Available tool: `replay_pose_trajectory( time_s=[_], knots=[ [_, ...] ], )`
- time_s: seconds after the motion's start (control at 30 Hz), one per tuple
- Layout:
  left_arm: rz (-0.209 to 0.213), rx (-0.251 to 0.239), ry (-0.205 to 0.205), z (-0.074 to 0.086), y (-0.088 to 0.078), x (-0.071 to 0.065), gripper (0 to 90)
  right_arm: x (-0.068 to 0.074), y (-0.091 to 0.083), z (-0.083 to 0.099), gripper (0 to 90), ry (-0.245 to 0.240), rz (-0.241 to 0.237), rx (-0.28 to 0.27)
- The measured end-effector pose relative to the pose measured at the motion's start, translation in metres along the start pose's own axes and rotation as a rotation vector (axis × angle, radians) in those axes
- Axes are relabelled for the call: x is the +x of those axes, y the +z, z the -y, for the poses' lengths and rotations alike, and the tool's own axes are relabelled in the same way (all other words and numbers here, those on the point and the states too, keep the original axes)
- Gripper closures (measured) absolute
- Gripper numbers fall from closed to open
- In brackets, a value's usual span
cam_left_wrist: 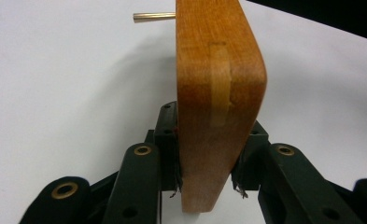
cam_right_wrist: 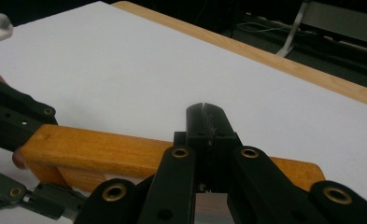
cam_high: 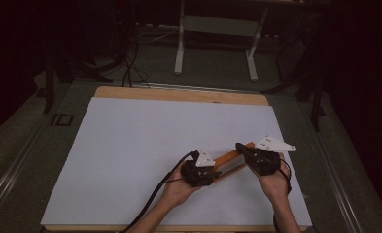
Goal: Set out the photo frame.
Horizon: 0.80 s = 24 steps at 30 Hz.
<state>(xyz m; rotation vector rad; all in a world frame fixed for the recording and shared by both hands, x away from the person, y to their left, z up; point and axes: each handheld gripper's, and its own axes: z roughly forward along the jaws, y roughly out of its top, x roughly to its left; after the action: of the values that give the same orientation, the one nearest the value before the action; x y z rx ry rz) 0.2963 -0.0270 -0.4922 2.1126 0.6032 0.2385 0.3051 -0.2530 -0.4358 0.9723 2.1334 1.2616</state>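
wooden board (cam_high: pixel 232 163) on white table (cam_high: pixel 130 145), left gripper (cam_high: pixel 217 173) clamped on one end, right gripper (cam_high: pixel 238 146) jaws pressed together over the other

The left gripper (cam_left_wrist: pixel 204 179) clamps the near end of an orange-brown wooden board (cam_left_wrist: pixel 218 102) with rounded corners, its two black jaws pressing on the board's opposite faces. The board stands on edge and runs away from the camera. A paler wooden inlay strip sits in its end face. A thin brass-coloured rod (cam_left_wrist: pixel 154 17) juts from the board's left side, above the white counter (cam_left_wrist: pixel 64 93).
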Motion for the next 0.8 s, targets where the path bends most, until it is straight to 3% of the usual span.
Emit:
replay_pose_trajectory(
  time_s=[0.13,0.17,0.27,0.3,0.4,0.53,0.8],
  knots=[
    [0.031,0.010,0.017,-0.009,-0.009,0.007,68.9,-0.001,-0.002,0.000,90.0,0.003,0.002,-0.003],
    [0.043,0.022,0.044,-0.015,-0.014,0.010,68.9,-0.002,-0.003,0.000,90.0,0.006,0.003,-0.006],
    [0.051,0.028,0.066,-0.021,-0.021,0.013,68.9,-0.002,-0.004,-0.001,90.0,0.004,0.004,-0.010],
    [0.060,0.030,0.090,-0.028,-0.029,0.016,68.9,-0.002,-0.005,-0.002,90.0,0.000,0.010,-0.015],
    [0.073,0.015,0.098,-0.037,-0.041,0.019,69.0,-0.002,-0.006,-0.003,89.9,-0.002,0.012,-0.020],
    [0.095,0.011,0.100,-0.044,-0.052,0.024,69.0,-0.001,-0.007,-0.004,89.9,-0.006,0.002,-0.024],
    [0.163,0.051,0.185,-0.058,-0.075,0.035,69.0,0.007,-0.006,-0.007,83.0,-0.057,-0.045,-0.014]
  ],
)
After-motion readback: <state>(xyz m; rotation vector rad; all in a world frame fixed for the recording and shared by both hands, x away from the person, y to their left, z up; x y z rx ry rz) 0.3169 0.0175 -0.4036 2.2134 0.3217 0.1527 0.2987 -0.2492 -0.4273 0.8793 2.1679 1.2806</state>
